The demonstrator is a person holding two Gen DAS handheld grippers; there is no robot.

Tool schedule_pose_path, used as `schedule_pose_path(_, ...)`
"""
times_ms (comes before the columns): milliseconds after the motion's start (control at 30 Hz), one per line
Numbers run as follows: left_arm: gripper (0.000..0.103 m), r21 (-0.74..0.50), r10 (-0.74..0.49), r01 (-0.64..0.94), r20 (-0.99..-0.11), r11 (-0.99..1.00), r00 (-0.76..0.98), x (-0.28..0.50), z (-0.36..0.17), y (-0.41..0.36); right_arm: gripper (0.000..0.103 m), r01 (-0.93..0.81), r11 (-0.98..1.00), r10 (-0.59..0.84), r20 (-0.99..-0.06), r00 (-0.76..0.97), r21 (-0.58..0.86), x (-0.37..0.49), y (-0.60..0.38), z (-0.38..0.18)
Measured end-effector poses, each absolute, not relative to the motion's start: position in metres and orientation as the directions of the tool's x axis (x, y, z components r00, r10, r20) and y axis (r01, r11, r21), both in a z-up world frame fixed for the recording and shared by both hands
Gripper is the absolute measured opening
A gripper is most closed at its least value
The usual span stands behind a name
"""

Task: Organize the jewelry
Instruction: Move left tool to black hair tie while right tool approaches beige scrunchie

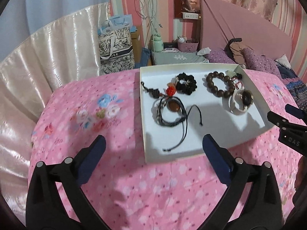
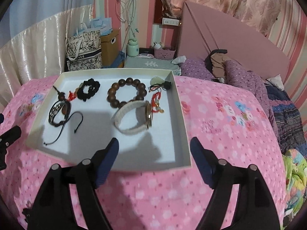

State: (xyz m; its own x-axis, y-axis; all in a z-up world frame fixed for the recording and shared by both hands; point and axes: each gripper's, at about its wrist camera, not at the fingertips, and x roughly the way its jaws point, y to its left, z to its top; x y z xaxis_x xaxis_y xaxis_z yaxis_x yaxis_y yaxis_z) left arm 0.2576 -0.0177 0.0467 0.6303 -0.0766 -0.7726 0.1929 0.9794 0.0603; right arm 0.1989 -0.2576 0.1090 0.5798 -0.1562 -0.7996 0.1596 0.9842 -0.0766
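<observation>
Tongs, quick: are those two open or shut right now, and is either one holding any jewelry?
Left tongs: open, holding nothing, above the pink cloth beside the white tray.
Right tongs: open, holding nothing, at the tray's near edge.

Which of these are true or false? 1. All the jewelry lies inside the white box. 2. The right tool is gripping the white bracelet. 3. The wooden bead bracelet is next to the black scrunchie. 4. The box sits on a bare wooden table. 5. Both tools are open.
1. True: every piece seen lies inside the white box.
2. False: the right tool is open and empty, short of the white bracelet.
3. True: the wooden bead bracelet lies beside the black scrunchie.
4. False: it rests on a pink floral cloth.
5. True: the left tool is open too.
</observation>
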Motion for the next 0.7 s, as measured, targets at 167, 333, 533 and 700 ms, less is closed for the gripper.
schedule_pose_path(167,0.100,0.047,-0.087,0.194,-0.776,0.980,0.625,0.229,0.044,-0.009,0.089,0.179,0.979,-0.188,-0.765,0.615,-0.097,0.166,-0.251,0.120)
schedule_pose_path(333,0.100,0.025,-0.101,0.192,-0.779,0.981,0.618,0.204,0.040,0.000,0.090,0.193,0.979,-0.176,-0.747,0.641,-0.065,0.136,-0.250,0.126)
schedule_pose_path(533,0.100,0.008,-0.120,0.199,-0.772,0.980,0.624,0.179,0.043,0.008,0.090,0.200,0.979,-0.169,-0.733,0.659,-0.046,0.111,-0.249,0.130)
schedule_pose_path(700,0.100,0.002,-0.137,0.211,-0.756,0.977,0.640,0.154,0.047,0.012,0.090,0.203,0.978,-0.174,-0.716,0.676,-0.046,0.089,-0.245,0.134)
